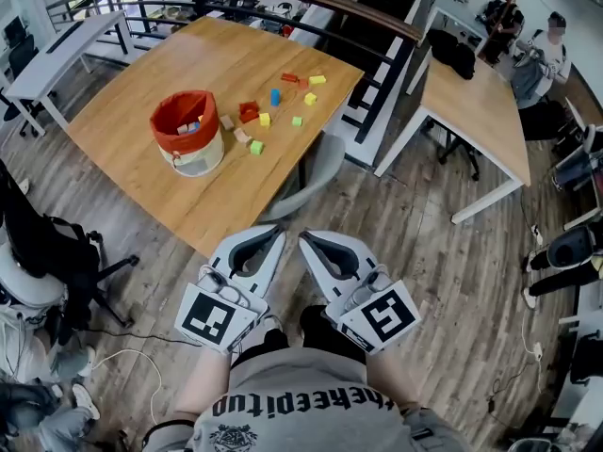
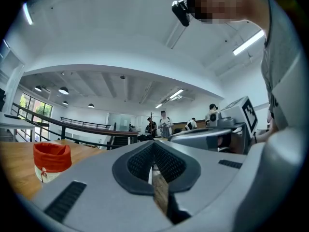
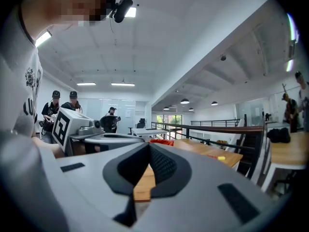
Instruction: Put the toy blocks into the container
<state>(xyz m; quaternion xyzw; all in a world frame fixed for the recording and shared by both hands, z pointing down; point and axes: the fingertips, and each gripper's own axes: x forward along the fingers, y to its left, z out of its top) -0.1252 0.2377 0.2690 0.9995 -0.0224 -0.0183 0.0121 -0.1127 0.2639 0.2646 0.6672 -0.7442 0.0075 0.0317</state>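
The left claw (image 1: 277, 233) and right claw (image 1: 304, 239) are clenched, empty, short of the counter (image 1: 160, 55); better open one early, then approach the blocks (image 1: 256, 147) beside the container (image 1: 187, 132).

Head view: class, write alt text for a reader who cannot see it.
The left gripper and right gripper, both shut and empty, point toward a wooden table bearing an orange container with scattered toy blocks beside it.

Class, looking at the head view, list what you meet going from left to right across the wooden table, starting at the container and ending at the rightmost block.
red container → red block → blue block → yellow block
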